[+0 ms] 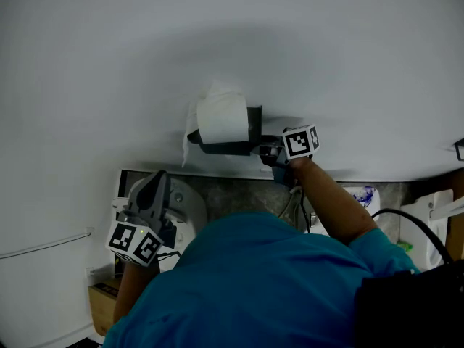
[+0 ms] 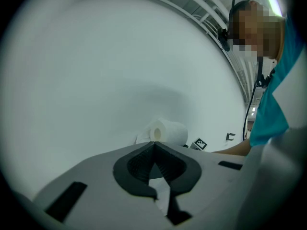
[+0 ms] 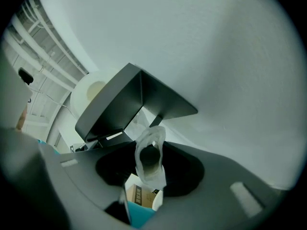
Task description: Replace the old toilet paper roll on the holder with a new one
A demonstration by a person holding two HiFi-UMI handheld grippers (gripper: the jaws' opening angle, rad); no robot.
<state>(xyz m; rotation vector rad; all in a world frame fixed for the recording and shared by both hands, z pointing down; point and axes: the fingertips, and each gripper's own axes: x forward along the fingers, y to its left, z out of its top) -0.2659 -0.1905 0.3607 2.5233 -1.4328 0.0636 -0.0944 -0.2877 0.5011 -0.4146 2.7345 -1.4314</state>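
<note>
A full white toilet paper roll [image 1: 221,118] sits at the dark wall holder [image 1: 232,148], above its flat plate [image 3: 129,99]. My right gripper [image 1: 266,151] reaches in at the holder's right end, just under that plate. Between its jaws is a squashed, nearly bare old roll [image 3: 149,152], seen end-on with thin paper around the tube; the right gripper [image 3: 150,161] is shut on it. I cannot tell whether the tube still sits on the holder's bar. My left gripper [image 1: 158,185] hangs low at the left, shut and empty [image 2: 154,153], pointing toward the full roll [image 2: 168,131].
A white toilet [image 1: 187,210] stands below the left gripper against the white wall. A cardboard box [image 1: 105,299] lies at the lower left. A black cable [image 1: 413,227] and white fittings [image 1: 435,212] are at the right. The person's teal-sleeved body fills the foreground.
</note>
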